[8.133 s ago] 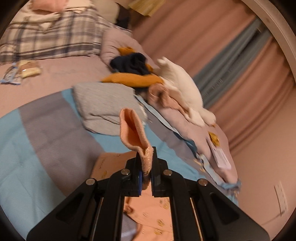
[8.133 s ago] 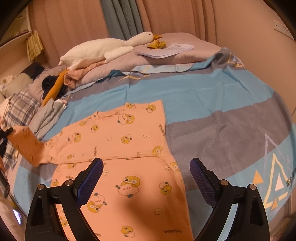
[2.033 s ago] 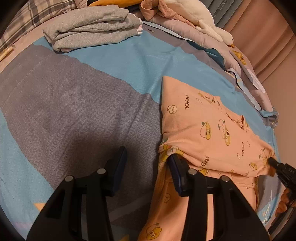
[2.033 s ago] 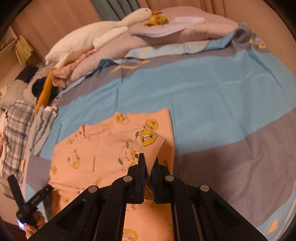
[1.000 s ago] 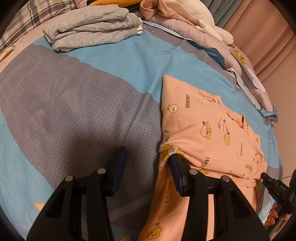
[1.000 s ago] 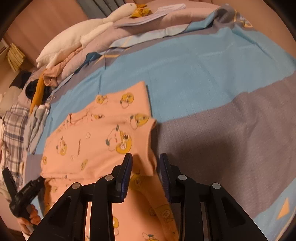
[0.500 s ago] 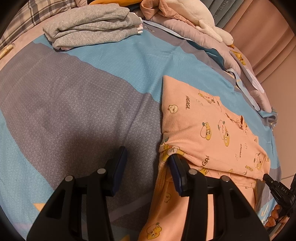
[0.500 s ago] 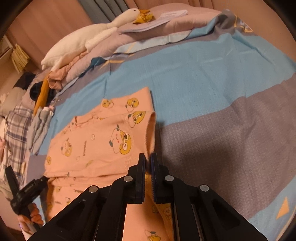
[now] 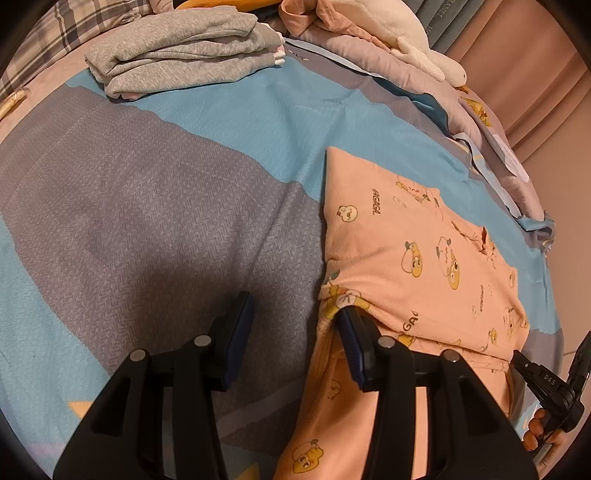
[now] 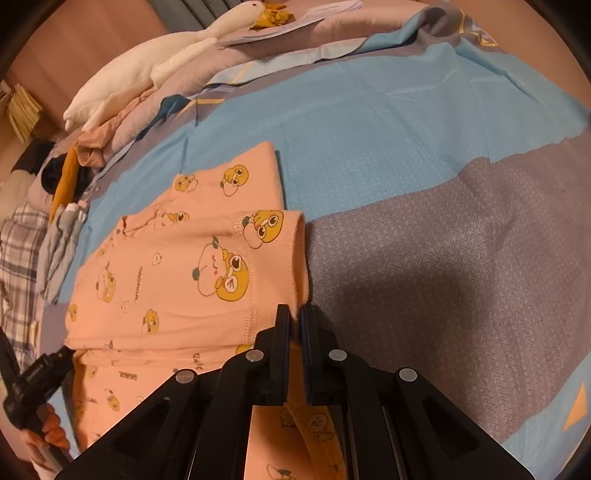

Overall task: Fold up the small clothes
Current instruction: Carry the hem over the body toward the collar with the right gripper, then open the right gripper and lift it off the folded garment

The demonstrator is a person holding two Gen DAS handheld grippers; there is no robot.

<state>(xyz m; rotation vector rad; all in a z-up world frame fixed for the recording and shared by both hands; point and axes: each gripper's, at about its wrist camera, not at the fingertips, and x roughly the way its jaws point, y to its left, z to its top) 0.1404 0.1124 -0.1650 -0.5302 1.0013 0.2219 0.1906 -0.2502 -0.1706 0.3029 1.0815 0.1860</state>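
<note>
A peach baby garment (image 9: pixel 413 236) printed with yellow ducks lies on the blue and grey bedspread (image 9: pixel 147 206), its upper part folded over. In the right wrist view the same peach garment (image 10: pixel 177 280) fills the lower left. My right gripper (image 10: pixel 295 321) is shut on the folded edge at the garment's right side, with peach cloth showing between the jaws. My left gripper (image 9: pixel 295 325) stands open at the garment's opposite edge, one finger on the bedspread and the other tucked against the fold. Each gripper appears in the other's view, held by a hand.
Folded grey clothes (image 9: pixel 184 48) sit at the far end of the bed. A white goose plush (image 10: pixel 147 70) lies on a pile of bedding, with papers (image 10: pixel 306 18) behind it. A plaid pillow (image 10: pixel 18 266) is at the left. Curtains hang beyond the bed.
The right gripper's jaws, partly open around the garment's folded edge a second ago, have closed on it. The left gripper has stayed where it was.
</note>
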